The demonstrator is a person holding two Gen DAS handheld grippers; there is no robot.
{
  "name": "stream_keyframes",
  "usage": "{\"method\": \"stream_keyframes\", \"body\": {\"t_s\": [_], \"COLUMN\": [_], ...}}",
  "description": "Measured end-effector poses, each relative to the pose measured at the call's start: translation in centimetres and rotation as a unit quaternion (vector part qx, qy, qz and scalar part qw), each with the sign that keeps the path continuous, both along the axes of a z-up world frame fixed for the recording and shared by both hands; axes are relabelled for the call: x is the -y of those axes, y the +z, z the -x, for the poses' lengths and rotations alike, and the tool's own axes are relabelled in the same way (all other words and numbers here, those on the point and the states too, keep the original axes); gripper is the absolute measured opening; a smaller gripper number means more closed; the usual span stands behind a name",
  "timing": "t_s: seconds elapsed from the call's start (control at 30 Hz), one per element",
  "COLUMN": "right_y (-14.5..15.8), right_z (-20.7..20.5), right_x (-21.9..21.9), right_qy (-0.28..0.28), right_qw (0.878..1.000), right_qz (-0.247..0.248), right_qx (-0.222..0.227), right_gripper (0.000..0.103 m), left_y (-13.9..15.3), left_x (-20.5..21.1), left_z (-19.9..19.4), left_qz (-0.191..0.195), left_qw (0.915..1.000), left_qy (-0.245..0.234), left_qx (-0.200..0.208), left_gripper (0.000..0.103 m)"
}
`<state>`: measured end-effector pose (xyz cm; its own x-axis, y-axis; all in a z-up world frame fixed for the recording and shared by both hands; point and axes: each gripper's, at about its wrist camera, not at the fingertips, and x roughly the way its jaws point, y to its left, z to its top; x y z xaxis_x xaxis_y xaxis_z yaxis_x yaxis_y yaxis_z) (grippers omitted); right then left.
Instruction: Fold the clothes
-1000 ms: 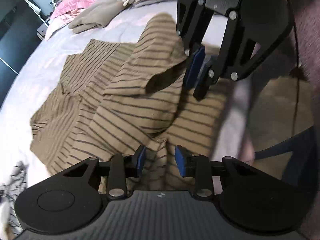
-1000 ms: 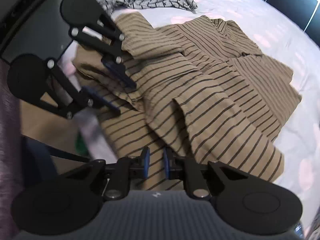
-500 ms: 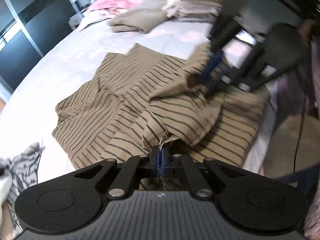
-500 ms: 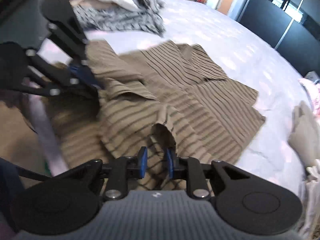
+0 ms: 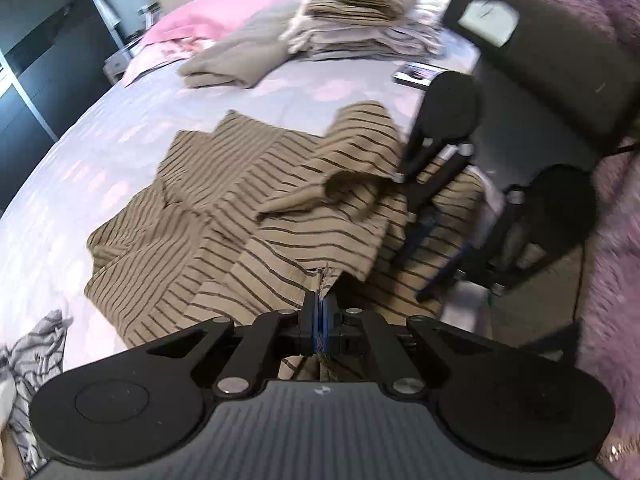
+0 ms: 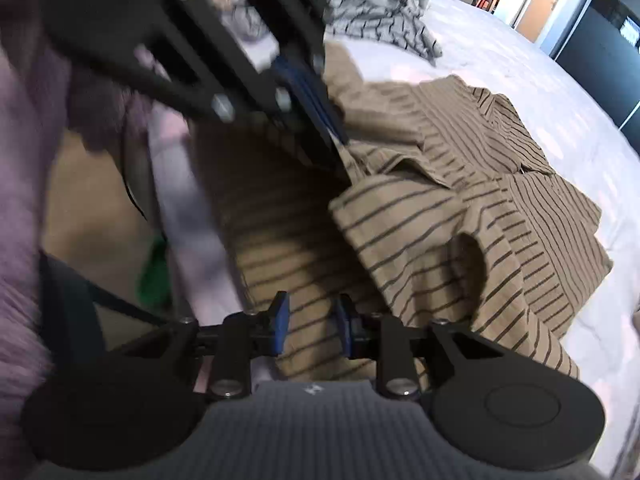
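A brown shirt with dark stripes point(image 5: 224, 216) lies crumpled on the bed, one flap folded over its middle. My left gripper point(image 5: 320, 312) is shut on a pinched edge of the shirt and holds that edge raised off the rest. The right wrist view has the left gripper point(image 6: 332, 128) at the upper left, its blue pads closed on the fold of the shirt point(image 6: 500, 184). My right gripper point(image 6: 311, 322) stands open just above the flat striped cloth near the bed's edge, with nothing pressed between its pads. In the left wrist view the right gripper point(image 5: 432, 256) hangs to the right of the lifted fold.
A stack of folded clothes point(image 5: 360, 12), a beige garment point(image 5: 236, 60) and a pink pillow point(image 5: 216, 20) lie at the far end of the pale bed sheet point(image 5: 100, 152). A grey patterned garment point(image 6: 380, 28) lies beyond the shirt. A purple fuzzy sleeve point(image 5: 600, 20) and the bare floor point(image 6: 88, 200) border the bed.
My left gripper closed on the shirt's edge and rose with it. My right gripper's jaws widened and it slid over to the flat cloth by the bed's edge.
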<state>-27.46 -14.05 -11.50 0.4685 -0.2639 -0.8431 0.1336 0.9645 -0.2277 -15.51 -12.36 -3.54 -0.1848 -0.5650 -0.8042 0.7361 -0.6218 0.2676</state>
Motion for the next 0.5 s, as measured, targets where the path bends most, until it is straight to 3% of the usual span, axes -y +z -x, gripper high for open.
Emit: {"method": "stream_keyframes", "body": {"t_s": [0.23, 0.37, 0.43, 0.5], "right_y": [2.2, 3.0, 2.8, 2.4], "right_z": [1.6, 2.1, 2.0, 1.7], "right_x": [2.3, 2.3, 2.3, 2.4], "right_qy": [-0.073, -0.067, -0.064, -0.055], "right_qw": [0.996, 0.994, 0.994, 0.994], "right_qz": [0.039, 0.080, 0.086, 0.092], "right_qx": [0.037, 0.039, 0.029, 0.019], "right_gripper": [0.032, 0.042, 0.042, 0.042], "left_y": [-2.1, -3.3, -3.9, -4.3], "left_x": [-1.3, -1.4, -1.5, -1.6], "left_z": [1.1, 1.4, 1.6, 2.0], "left_qz": [-0.018, -0.023, -0.019, -0.002], "left_qw": [0.9990, 0.9973, 0.9965, 0.9953], "left_qy": [-0.019, -0.028, -0.030, -0.032], "left_qx": [0.036, 0.063, 0.076, 0.091], "left_gripper": [0.001, 0.001, 0.001, 0.007]}}
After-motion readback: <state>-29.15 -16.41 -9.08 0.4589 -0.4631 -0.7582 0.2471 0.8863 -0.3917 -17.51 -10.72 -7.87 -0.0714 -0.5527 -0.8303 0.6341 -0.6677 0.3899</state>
